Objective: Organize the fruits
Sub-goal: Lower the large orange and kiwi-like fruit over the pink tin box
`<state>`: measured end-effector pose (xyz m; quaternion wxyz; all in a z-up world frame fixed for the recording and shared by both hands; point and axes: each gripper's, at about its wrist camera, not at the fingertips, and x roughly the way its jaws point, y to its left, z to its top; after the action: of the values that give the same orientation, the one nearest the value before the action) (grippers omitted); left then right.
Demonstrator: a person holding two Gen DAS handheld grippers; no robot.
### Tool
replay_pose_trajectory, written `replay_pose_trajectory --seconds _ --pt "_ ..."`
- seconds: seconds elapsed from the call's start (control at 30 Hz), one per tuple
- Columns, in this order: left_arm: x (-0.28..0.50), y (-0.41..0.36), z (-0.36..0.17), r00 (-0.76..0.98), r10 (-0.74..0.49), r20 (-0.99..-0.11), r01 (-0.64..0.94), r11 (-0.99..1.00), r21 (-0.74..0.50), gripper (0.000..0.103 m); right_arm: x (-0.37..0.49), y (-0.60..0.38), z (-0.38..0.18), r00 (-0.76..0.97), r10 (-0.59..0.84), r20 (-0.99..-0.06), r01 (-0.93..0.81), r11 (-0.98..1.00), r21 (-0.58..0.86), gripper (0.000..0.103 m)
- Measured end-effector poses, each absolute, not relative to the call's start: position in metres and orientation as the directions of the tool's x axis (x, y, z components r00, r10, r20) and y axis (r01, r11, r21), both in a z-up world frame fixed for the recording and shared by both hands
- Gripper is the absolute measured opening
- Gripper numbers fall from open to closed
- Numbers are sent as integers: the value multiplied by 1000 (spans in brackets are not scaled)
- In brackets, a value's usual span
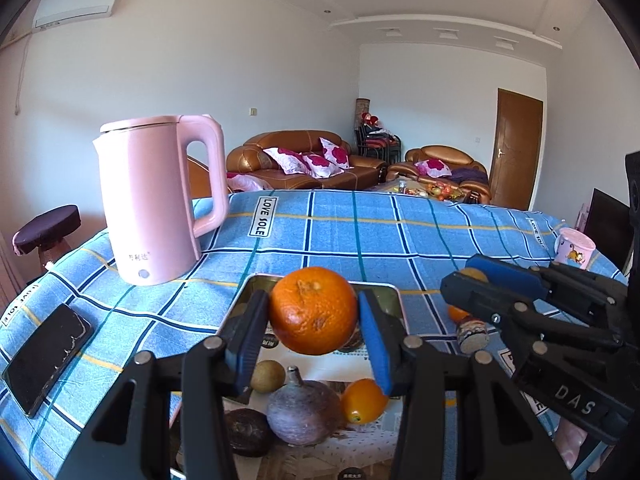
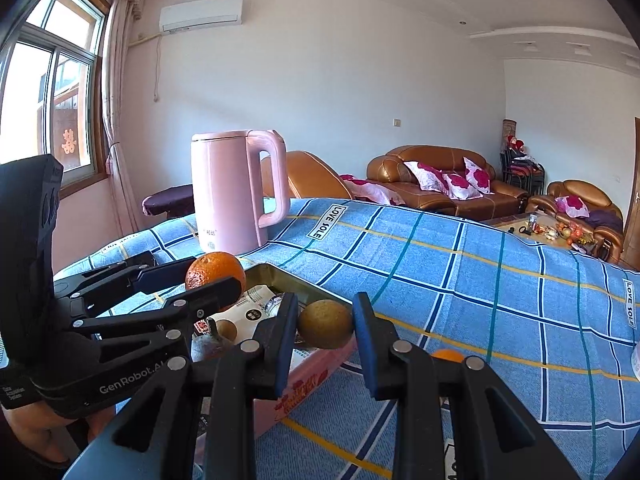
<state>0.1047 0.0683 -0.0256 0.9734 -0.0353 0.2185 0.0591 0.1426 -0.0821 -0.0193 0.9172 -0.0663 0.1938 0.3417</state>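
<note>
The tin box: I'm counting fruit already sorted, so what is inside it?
Inside the tin box lie a small brown fruit, a purplish fig-like fruit, a small orange and printed packets. The grippers cover the rest.

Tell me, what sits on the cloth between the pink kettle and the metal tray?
Nothing: in the left wrist view, only bare blue checked tablecloth lies between the pink kettle and the metal tray's rim.
</note>
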Motion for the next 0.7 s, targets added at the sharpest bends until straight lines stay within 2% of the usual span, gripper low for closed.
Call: replay_pose_trajectory --seconds 0.7 --pt "124 101 -35 855 162 -493 -185 983 3 48 163 -46 -33 643 612 -460 -679 734 28 30"
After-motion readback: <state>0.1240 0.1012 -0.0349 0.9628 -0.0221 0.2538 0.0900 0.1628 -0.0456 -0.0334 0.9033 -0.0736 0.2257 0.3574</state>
